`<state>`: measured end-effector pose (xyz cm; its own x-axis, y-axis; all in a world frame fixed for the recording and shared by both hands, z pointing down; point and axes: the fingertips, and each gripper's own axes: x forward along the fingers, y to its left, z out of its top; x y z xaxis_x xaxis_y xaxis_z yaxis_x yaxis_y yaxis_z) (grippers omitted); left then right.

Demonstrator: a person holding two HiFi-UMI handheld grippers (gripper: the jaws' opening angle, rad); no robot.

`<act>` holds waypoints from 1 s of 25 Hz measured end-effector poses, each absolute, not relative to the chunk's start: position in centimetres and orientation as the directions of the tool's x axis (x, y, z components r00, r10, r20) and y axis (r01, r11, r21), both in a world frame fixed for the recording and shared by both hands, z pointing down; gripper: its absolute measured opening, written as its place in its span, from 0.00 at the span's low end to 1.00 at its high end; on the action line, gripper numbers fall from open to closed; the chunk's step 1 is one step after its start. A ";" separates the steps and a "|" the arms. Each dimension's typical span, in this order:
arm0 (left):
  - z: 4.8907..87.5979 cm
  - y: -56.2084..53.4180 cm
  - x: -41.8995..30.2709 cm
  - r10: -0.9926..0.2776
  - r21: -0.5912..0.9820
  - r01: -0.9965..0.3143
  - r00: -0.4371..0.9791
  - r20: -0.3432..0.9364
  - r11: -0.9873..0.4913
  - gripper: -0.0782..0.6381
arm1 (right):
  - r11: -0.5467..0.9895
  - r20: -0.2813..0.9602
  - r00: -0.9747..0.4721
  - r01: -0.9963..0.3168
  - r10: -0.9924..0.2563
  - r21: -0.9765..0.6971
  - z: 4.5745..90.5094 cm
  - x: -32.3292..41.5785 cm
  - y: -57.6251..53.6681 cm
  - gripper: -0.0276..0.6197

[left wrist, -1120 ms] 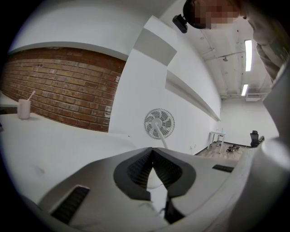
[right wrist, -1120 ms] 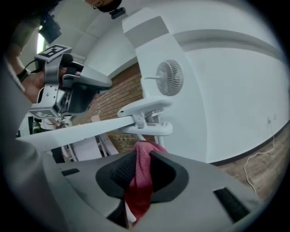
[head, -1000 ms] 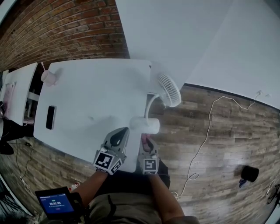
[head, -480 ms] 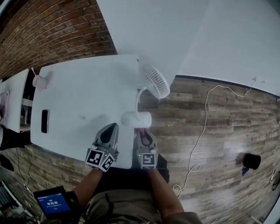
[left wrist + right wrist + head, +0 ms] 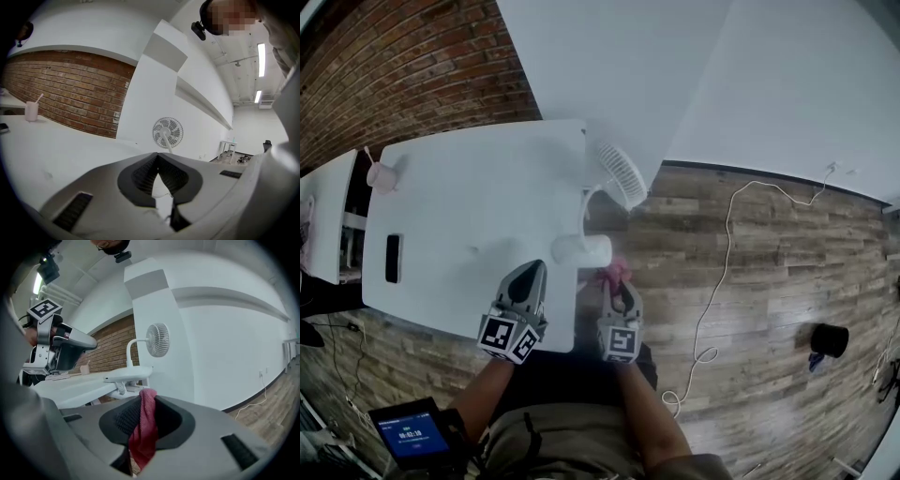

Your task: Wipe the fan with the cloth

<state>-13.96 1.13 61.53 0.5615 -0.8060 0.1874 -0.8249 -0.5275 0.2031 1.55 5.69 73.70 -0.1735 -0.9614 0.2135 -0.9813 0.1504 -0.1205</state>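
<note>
The white table [image 5: 469,216] carries a small white fan [image 5: 619,173] at its right edge. The fan's curved neck rises from a base [image 5: 581,249] at that edge. No brand or label can be read on the fan. The left gripper [image 5: 523,281] lies over the table near the base, its jaws fully together with nothing between them. The right gripper [image 5: 619,286] is off the table's edge, just beside the base, its jaws partly closed and pinching a pink-red cloth [image 5: 145,427] that bunches above the fingertips. A dark phone [image 5: 392,258] lies far left. Each gripper's cube bears square black-and-white markers. The wrist screen [image 5: 414,435] shows text too small to read.
</note>
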 end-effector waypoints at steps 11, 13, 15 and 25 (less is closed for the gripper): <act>56.3 4.1 -13.0 -0.813 0.242 -0.836 0.541 0.214 -0.493 0.14 | 0.151 0.182 -0.174 -0.979 -0.968 -0.135 62.2 5.3 8.5 0.20; 54.9 4.8 -13.1 -0.820 0.249 -0.846 0.525 0.229 -0.472 0.14 | 0.156 0.192 -0.183 -0.977 -0.964 -0.147 59.8 5.6 9.5 0.20; 53.0 5.7 -12.8 -0.823 0.244 -0.852 0.516 0.237 -0.464 0.14 | 0.179 0.193 -0.209 -0.971 -0.959 -0.160 56.8 5.5 10.2 0.20; 47.5 8.3 -8.2 -0.817 0.067 -0.832 0.554 0.161 -0.551 0.14 | 0.228 0.116 -0.249 -0.958 -0.961 -0.172 47.9 6.6 9.7 0.20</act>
<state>-8.17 8.33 47.46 0.5537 -0.8171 0.1606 -0.8320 -0.5508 0.0665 6.61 9.71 47.93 -0.2493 -0.9614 0.1161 -0.9584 0.2277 -0.1724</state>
